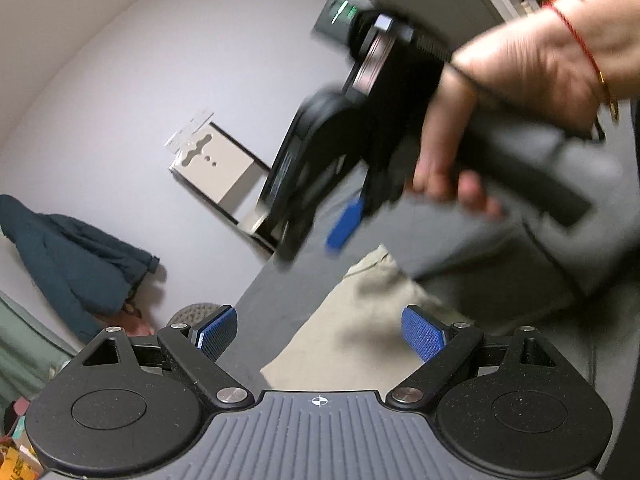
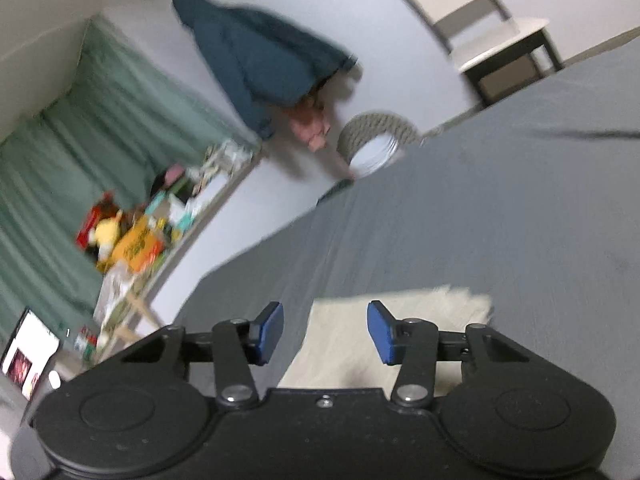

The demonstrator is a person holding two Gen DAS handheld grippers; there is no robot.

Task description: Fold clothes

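Note:
A cream folded garment [image 1: 352, 332] lies on the grey bed sheet [image 1: 500, 320], just ahead of my left gripper [image 1: 320, 330], which stands open above it with nothing between its blue pads. In the left wrist view the right gripper [image 1: 320, 236] is held in a hand [image 1: 520, 80] above the bed, blurred, one blue pad [image 1: 346, 224] showing. In the right wrist view the cream garment [image 2: 384, 344] sits below my right gripper [image 2: 325, 330], open and empty, blue pads apart.
A dark teal jacket [image 2: 260, 60] hangs on the white wall. A white chair [image 2: 480, 28] and a round woven basket [image 2: 376, 140] stand beside the bed. A cluttered shelf [image 2: 140, 240] and green curtain [image 2: 80, 152] lie at the left. Grey sheet [image 2: 500, 200] spreads wide beyond the garment.

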